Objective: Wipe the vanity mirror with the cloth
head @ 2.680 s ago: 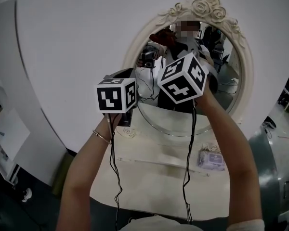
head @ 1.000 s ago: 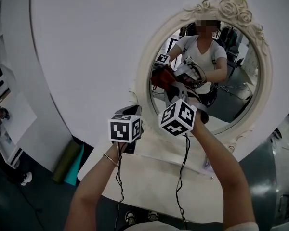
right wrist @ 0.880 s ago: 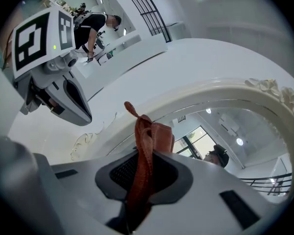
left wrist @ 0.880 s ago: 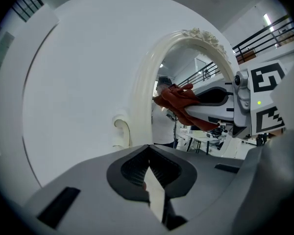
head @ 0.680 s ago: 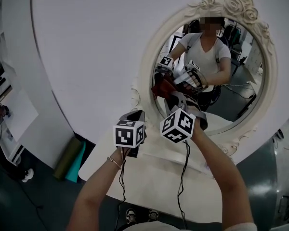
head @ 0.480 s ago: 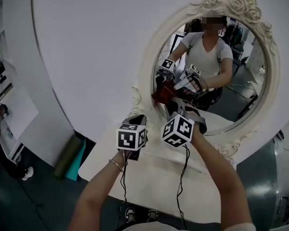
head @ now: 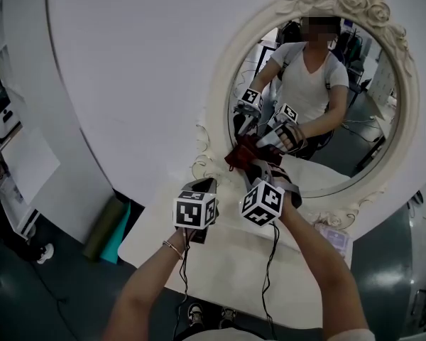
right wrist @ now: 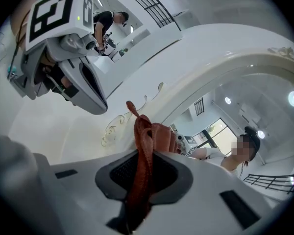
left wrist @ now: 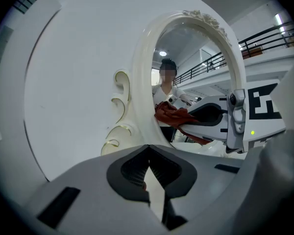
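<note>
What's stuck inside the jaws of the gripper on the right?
A red cloth, pinched between the jaws of the right gripper. Its bunched end pokes out toward the mirror. How far the cloth goes down between the jaws is covered.

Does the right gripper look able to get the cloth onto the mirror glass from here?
Probably yes: the right gripper holds the cloth by the lower-left edge of the mirror, nothing between; the left gripper is aside.
</note>
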